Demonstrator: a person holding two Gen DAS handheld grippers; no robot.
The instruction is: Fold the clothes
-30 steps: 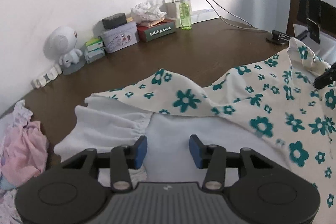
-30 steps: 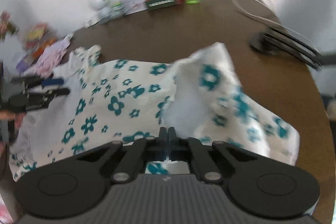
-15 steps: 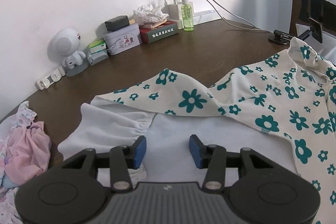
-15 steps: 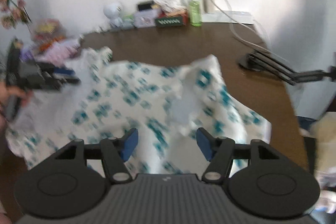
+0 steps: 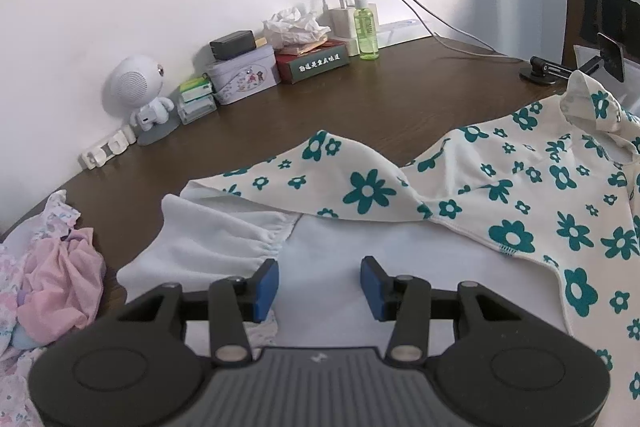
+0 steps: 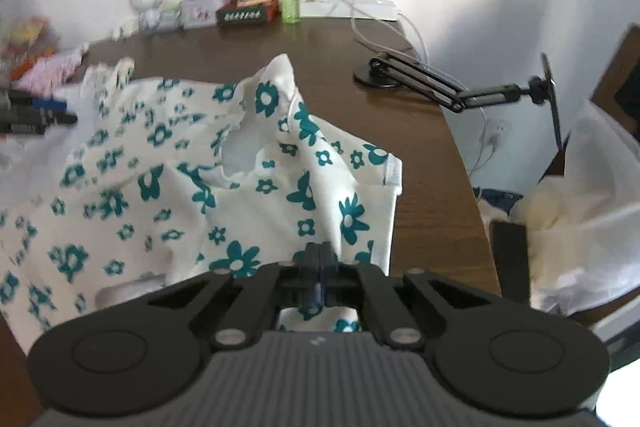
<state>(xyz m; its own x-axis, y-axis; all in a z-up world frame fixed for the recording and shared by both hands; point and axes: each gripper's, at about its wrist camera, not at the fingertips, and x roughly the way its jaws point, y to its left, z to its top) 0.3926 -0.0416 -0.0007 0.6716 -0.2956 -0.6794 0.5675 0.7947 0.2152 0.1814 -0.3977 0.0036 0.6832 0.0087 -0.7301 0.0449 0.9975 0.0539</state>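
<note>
The floral dress (image 6: 168, 167), cream with teal flowers, lies spread across the brown desk (image 5: 360, 107), filling the centre and left of the right wrist view and the right half of the left wrist view. Its white lining and gathered white sleeve (image 5: 216, 239) show at lower centre there.

The right gripper (image 6: 320, 259) at bottom centre has its jaws pinched together on the near edge of the fabric; whether the cloth is truly caught is hard to tell, though it seems so. The left gripper (image 5: 318, 283) hovers part-open over the white lining, holding nothing.

This looks like the start of a fold. Next, the right gripper would likely need to lift its edge and carry it across the dress.
</note>
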